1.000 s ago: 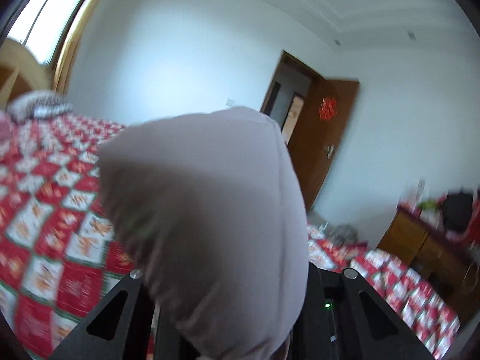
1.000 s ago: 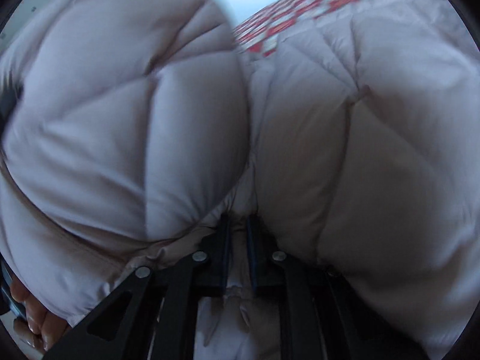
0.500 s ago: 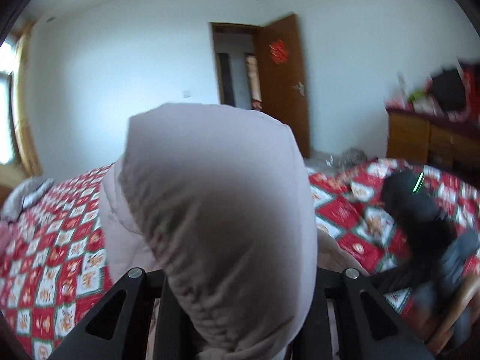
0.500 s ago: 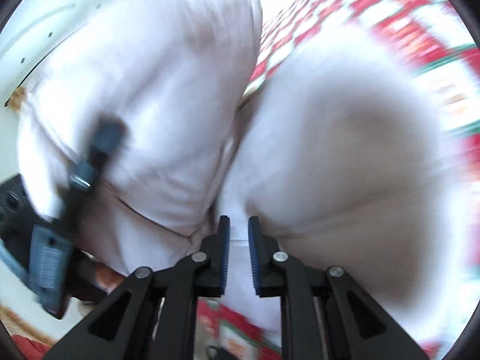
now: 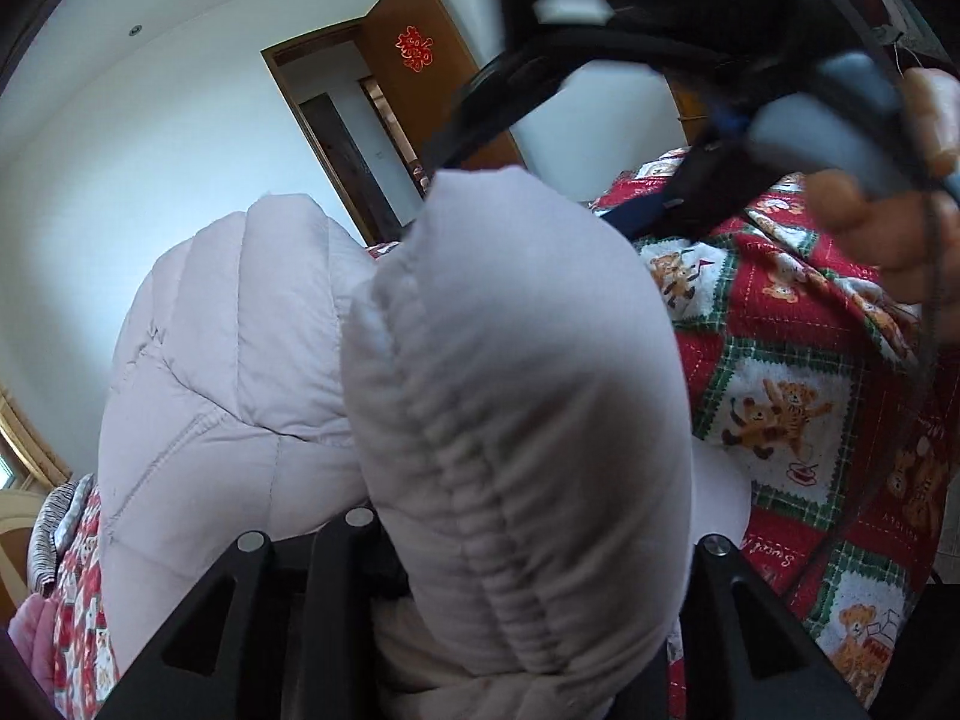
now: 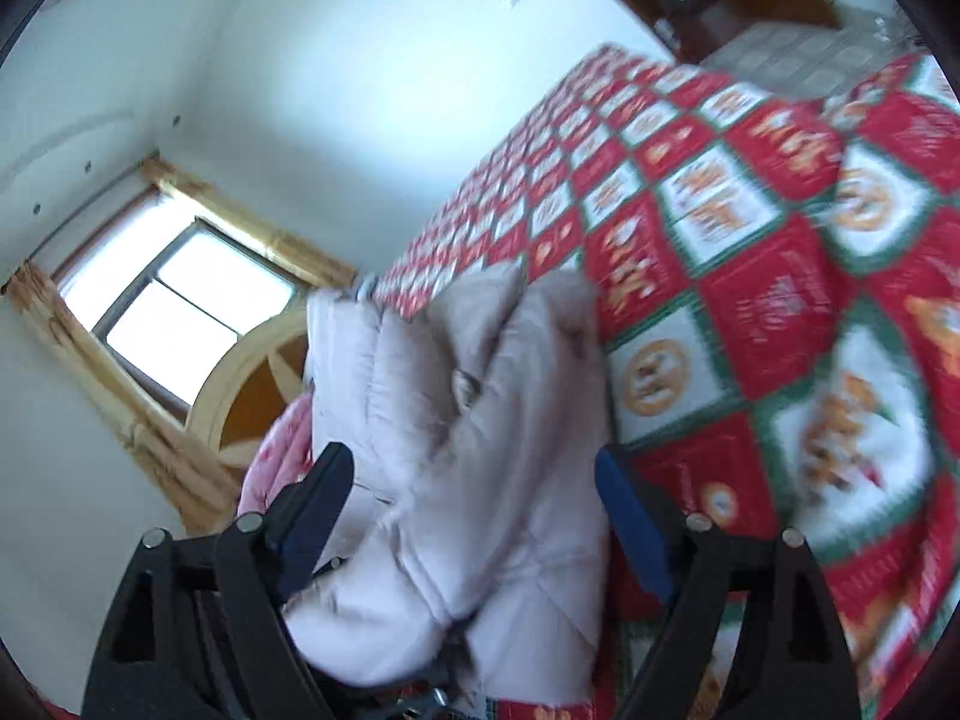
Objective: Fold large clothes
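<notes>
A pale pink quilted down jacket lies on the bed; a puffy fold of it bulges over my left gripper and hides the fingertips, so its state cannot be read. In the right wrist view my right gripper has its jaws spread wide, blue pads apart, with the jacket bunched loosely between them, not pinched. The right gripper and the hand holding it also show at the upper right of the left wrist view.
The bed carries a red, white and green patterned cover. A wooden headboard, a pink pillow and a window are beyond the jacket. An open brown door is in the far wall.
My right gripper has opened and let go of the jacket, and swung to face the headboard. My left gripper has tilted, still covered by the fold; the right gripper now crosses its view.
</notes>
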Demonstrator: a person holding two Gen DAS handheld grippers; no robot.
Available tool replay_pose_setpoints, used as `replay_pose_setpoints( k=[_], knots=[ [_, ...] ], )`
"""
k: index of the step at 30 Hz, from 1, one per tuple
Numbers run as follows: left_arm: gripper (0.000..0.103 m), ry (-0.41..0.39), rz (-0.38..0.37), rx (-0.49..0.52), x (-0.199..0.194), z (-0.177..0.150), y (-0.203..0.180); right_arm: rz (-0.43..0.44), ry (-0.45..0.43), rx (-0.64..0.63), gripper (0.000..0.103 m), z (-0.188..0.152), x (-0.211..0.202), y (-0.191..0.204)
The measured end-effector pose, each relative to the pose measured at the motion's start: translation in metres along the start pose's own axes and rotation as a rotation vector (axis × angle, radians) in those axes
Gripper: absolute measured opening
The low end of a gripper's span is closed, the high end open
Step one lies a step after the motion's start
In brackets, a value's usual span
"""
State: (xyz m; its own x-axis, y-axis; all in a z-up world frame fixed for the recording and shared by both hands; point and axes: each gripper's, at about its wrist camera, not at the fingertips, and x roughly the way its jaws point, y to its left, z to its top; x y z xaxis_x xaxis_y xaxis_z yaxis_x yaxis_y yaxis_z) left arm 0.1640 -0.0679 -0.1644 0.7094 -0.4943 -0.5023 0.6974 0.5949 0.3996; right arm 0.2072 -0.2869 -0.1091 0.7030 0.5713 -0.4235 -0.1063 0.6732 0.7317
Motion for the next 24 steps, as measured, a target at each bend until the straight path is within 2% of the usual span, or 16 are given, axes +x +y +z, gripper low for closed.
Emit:
replay_pose_setpoints(
  k=[1, 2, 3, 6, 8, 11, 13, 14, 16, 19, 21, 23, 24],
  knots=[
    [0.036, 0.002, -0.007, -0.003, 0.0, 0.0, 0.001, -0.051, 0.04, -0.061, 0.045, 0.003, 0.016, 0.005],
    [0.04, 0.008, -0.011, 0.0, 0.001, 0.0, 0.002, -0.107, 0.071, -0.105, 0.032, 0.0, 0.022, 0.009],
    [0.043, 0.024, -0.007, 0.01, 0.001, 0.001, 0.005, -0.156, 0.097, -0.141, 0.027, -0.002, 0.029, 0.01],
    [0.05, 0.079, 0.003, 0.08, -0.01, 0.0, 0.013, -0.197, 0.128, -0.174, 0.024, -0.01, 0.036, 0.001],
    [0.056, 0.089, -0.017, 0.135, -0.025, -0.005, 0.016, -0.226, 0.147, -0.197, 0.023, -0.02, 0.035, 0.001],
    [0.058, 0.08, -0.03, 0.228, -0.061, -0.02, 0.017, -0.214, 0.153, -0.196, 0.023, -0.024, 0.04, -0.008],
    [0.068, 0.046, -0.059, 0.229, -0.09, -0.03, 0.027, -0.229, 0.148, -0.203, 0.023, -0.025, 0.035, -0.006],
    [0.073, 0.032, -0.087, 0.211, -0.102, -0.033, 0.033, -0.234, 0.146, -0.21, 0.023, -0.026, 0.037, -0.008],
    [0.073, 0.025, -0.146, 0.145, -0.126, -0.04, 0.053, -0.235, 0.142, -0.214, 0.023, -0.028, 0.037, -0.01],
    [0.074, -0.017, -0.174, 0.001, -0.155, -0.051, 0.091, -0.238, 0.135, -0.24, 0.023, -0.033, 0.034, -0.003],
    [0.079, -0.048, -0.119, -0.14, -0.157, -0.051, 0.123, -0.258, 0.123, -0.282, 0.024, -0.036, 0.033, 0.006],
    [0.091, -0.084, -0.034, -0.27, -0.153, -0.055, 0.162, -0.262, 0.104, -0.322, 0.024, -0.042, 0.03, 0.019],
    [0.091, -0.102, 0.017, -0.35, -0.143, -0.054, 0.185, -0.257, 0.098, -0.324, 0.024, -0.043, 0.031, 0.022]
  ],
)
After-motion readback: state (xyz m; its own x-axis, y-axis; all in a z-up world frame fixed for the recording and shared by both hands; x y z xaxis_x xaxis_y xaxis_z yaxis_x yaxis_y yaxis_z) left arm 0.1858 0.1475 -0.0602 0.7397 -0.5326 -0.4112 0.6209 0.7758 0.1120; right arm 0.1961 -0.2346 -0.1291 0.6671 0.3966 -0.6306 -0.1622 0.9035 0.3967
